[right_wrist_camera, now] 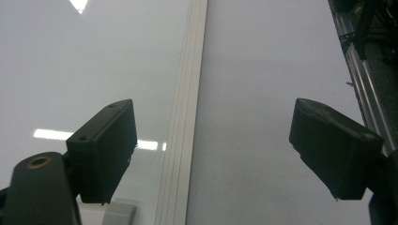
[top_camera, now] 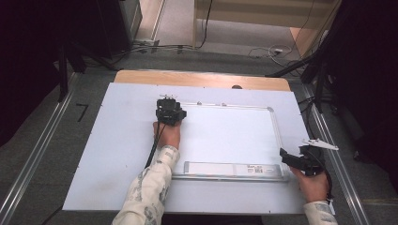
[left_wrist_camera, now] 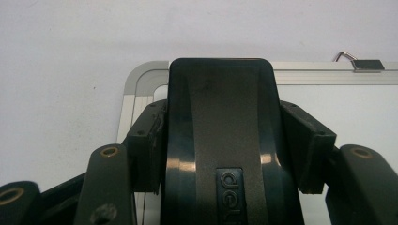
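Left gripper (left_wrist_camera: pixel 225 154) has its 2 jaws clamped on the flanks of a dark, block-shaped plastic whiteboard eraser (left_wrist_camera: pixel 220 131) with a raised brand label on top. Pads sit flush on both sides, no gap visible, so it reads as a firm hold on a fairly wide body. Gripping the sides keeps the bottom face free to lie on the board.

The eraser is at the far-left corner of the white, aluminium-framed whiteboard (top_camera: pixel 277 136), just inside the rounded frame corner (left_wrist_camera: pixel 145 70). In the high view the left gripper (top_camera: pixel 170 112) stands at that same corner, hand and patterned sleeve (top_camera: pixel 150 183) running back toward the person. Probably the start or end of a wiping stroke; I can't tell whether the felt actually touches the surface.

The whiteboard lies flat on a larger pale sheet (top_camera: pixel 117 140) covering the wooden table (top_camera: pixel 197 77), pen tray (top_camera: pixel 230 169) on the near edge, a metal hanging clip (left_wrist_camera: pixel 363 63) on the far rail. The board surface looks clean as far as these views show.

Right gripper (right_wrist_camera: pixel 213 154) is wide open, holding nothing, jaws straddling the right frame rail (right_wrist_camera: pixel 185 117). In the high view it (top_camera: pixel 300 161) waits at the near-right corner. My guess: parked clear of the wipe path, or placed to steady the board if it slides.
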The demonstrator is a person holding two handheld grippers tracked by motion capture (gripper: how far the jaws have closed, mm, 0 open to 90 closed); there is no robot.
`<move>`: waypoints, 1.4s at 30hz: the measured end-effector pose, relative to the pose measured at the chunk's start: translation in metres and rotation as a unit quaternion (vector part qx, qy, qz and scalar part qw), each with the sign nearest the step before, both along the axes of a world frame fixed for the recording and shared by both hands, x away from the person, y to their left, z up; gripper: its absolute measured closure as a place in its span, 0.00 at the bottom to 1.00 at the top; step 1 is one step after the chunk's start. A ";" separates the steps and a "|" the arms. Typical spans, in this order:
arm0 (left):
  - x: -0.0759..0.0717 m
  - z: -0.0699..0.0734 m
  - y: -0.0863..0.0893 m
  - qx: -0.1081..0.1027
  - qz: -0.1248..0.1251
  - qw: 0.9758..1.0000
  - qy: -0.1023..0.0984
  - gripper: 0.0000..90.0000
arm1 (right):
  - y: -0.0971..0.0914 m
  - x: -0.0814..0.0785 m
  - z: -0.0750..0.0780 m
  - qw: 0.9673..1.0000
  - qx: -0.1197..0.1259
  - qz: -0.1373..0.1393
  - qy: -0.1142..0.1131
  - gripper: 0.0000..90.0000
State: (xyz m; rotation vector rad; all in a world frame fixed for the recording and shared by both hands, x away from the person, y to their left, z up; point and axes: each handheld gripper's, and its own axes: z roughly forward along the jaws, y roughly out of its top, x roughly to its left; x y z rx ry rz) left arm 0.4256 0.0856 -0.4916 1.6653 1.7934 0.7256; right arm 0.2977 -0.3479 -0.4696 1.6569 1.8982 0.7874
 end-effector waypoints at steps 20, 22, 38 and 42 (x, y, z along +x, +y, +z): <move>-0.012 0.019 0.001 -0.007 -0.025 0.999 -0.019 0.25 | 0.001 0.000 0.000 1.000 -0.003 0.000 -0.001 0.16; -0.015 0.021 0.003 -0.013 -0.028 0.999 -0.022 0.25 | 0.001 -0.001 0.000 1.000 -0.004 0.000 -0.002 0.16; -0.053 0.029 0.026 -0.031 -0.069 0.996 -0.037 0.23 | 0.002 -0.001 0.000 1.000 -0.007 0.000 -0.001 0.16; -0.064 0.030 0.035 -0.039 -0.074 0.996 -0.037 0.22 | 0.002 -0.001 0.001 1.000 -0.007 -0.001 0.000 0.16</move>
